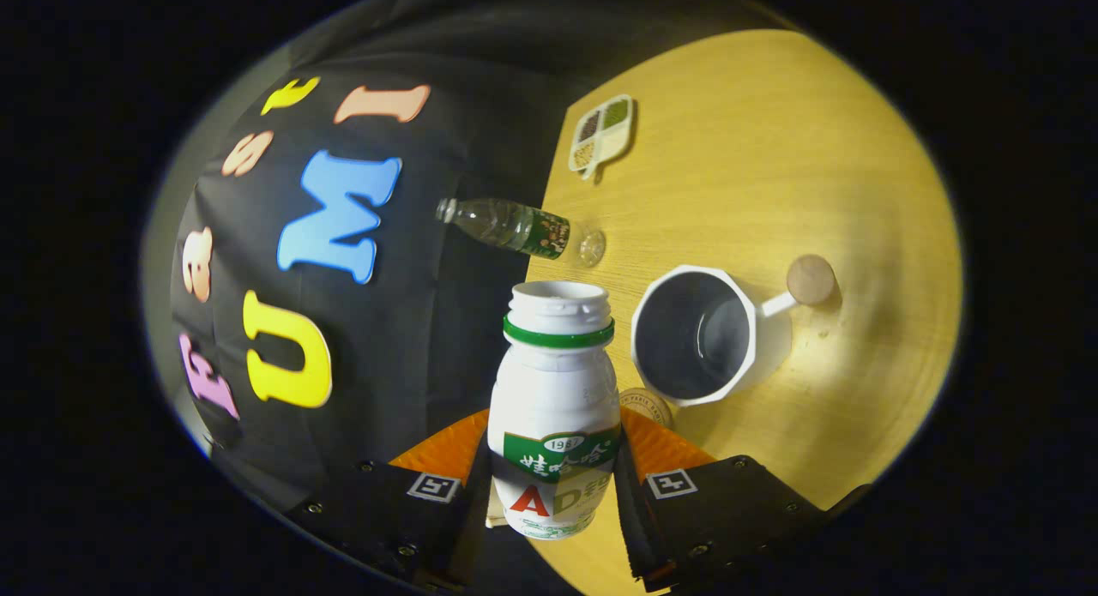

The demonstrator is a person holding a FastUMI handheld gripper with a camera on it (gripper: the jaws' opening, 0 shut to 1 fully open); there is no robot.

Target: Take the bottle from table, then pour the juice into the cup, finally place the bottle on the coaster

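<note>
We have the fingers (555, 484) clamped on both sides of the bottle (556, 390), a smooth white plastic one with a green neck ring, mouth uncapped, tilted over the wood-grain worktop (772, 150). Just beside its mouth sits the faceted white cup (699, 334) with a knob-ended handle. A round coaster (648, 405) peeks out beneath the cup.

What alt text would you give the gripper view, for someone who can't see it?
The gripper grips a white bottle, cap off, tilted toward a white cup on the wooden table. A clear bottle stands beyond.
</note>
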